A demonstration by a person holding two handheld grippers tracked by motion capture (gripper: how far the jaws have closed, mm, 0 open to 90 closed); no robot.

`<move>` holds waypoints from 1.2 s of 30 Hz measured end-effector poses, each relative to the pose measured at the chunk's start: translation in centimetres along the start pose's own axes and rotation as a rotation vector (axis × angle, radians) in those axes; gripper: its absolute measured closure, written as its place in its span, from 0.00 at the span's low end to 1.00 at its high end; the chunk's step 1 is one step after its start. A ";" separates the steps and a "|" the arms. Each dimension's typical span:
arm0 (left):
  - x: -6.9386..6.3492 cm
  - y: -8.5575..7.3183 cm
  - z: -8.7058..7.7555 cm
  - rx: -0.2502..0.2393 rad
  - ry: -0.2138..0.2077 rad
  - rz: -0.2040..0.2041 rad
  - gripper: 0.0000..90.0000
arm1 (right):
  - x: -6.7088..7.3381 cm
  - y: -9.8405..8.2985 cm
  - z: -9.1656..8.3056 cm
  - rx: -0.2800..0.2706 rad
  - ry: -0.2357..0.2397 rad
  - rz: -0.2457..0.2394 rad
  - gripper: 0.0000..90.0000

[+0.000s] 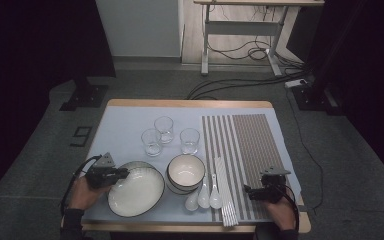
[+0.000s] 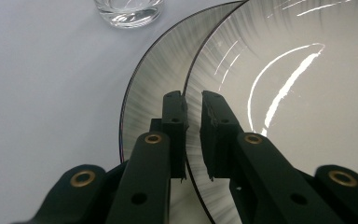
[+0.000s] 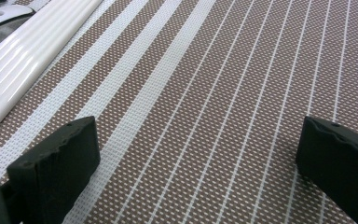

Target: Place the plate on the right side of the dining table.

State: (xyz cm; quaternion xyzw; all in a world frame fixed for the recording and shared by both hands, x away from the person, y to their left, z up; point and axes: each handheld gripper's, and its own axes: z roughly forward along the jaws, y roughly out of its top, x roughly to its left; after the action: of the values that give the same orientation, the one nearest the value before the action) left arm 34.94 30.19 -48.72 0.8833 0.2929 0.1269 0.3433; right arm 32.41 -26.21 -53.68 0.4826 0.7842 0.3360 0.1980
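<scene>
Blue table: left claw pinches top plate rim, right claw spread over mat, so lift slow & level, w/o dragging lower plate.

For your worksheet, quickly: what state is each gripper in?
Left gripper: closed on the top plate's rim.
Right gripper: open, empty, over the striped placemat.

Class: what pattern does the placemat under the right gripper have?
Brown weave with white stripes on the placemat, clearest in the right gripper view.
</scene>
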 end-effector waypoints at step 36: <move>-0.6 0.2 0.3 0.000 0.044 -0.035 0.87 | 1.9 2.6 -3.9 -0.060 0.068 -0.137 0.00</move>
State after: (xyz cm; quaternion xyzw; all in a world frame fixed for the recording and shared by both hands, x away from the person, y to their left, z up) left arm 34.68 29.59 -48.79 0.8751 0.3159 0.1402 0.3389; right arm 30.74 -25.04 -49.06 0.4101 0.8111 0.3613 0.2083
